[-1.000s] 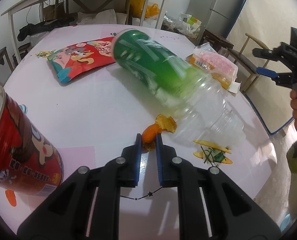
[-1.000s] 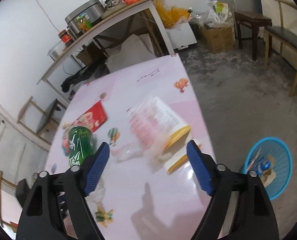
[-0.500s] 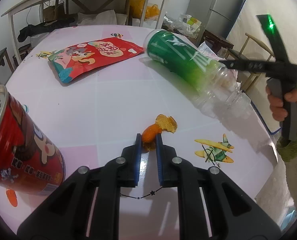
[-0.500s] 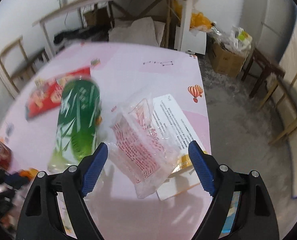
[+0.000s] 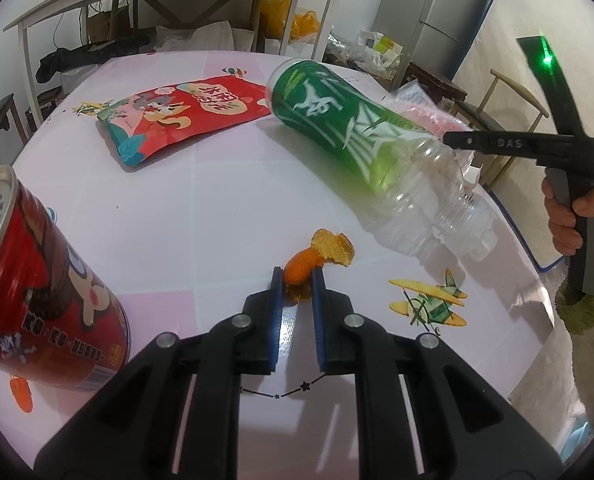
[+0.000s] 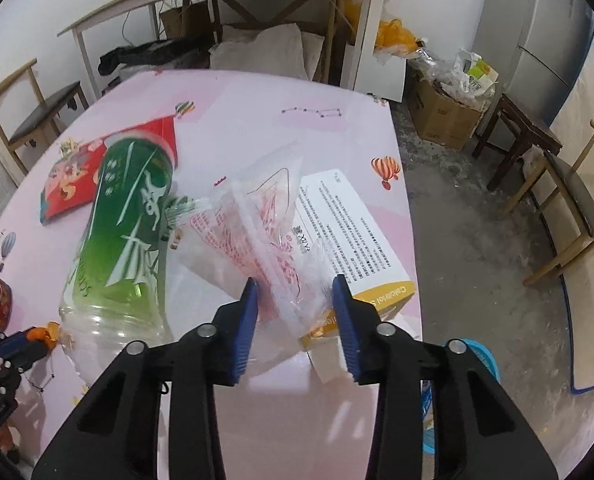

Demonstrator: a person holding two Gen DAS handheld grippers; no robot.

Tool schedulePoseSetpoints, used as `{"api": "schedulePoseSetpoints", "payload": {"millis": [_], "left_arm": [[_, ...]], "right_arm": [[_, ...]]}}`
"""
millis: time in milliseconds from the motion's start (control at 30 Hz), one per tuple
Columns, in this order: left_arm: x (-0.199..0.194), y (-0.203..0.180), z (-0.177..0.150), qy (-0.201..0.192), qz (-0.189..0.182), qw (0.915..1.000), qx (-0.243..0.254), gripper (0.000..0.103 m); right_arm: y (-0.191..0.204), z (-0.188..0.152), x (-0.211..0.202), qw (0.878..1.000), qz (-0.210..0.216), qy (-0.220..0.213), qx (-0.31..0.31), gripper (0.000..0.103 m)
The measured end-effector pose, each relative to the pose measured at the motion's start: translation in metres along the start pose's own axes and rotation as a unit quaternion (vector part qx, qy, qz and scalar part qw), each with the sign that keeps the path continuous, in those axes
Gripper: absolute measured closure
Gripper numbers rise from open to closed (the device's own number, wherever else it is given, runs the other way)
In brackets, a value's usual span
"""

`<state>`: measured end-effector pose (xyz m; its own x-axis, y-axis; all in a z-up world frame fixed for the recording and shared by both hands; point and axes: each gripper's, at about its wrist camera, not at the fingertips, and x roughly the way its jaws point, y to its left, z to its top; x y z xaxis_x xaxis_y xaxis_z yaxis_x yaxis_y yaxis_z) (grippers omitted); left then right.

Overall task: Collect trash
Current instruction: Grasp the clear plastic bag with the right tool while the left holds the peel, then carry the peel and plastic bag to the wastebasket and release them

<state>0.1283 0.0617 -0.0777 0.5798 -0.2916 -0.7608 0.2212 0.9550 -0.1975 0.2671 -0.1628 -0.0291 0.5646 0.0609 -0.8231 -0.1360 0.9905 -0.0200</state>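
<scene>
**Trash collection: mostly outstanding**

Most items remain on the desk (image 5: 185, 216), ordered by size. The green-labelled bottle (image 5: 349, 136) lies on its side mid-desk. The red can (image 5: 37, 304) stands at the left edge. The red snack packet (image 5: 185, 116) lies flat at the far side. The clear plastic bag (image 6: 269, 240) rests on a white box (image 6: 349, 236); the right tool (image 6: 295, 300) has just been closing, the bag between its jaws, apparently gripped. The left tool (image 5: 297, 280) is nearly shut, pinching the orange peel (image 5: 301, 268). A blue basket (image 6: 481, 364) waits on the floor.
</scene>
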Motion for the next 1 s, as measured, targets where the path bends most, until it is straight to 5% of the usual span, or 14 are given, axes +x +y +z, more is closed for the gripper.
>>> {"api": "schedulePoseSetpoints", "payload": {"millis": [633, 1000], "left_arm": [[-0.052, -0.006, 0.009, -0.060, 0.007, 0.9982, -0.003, 0.094], [-0.077, -0.056, 0.044, -0.072, -0.097, 0.9927, 0.004, 0.094]], "right_arm": [[-0.046, -0.018, -0.112, 0.989, 0.007, -0.114, 0.091, 0.071], [-0.114, -0.076, -0.159, 0.970, 0.019, -0.143, 0.196, 0.071]]}}
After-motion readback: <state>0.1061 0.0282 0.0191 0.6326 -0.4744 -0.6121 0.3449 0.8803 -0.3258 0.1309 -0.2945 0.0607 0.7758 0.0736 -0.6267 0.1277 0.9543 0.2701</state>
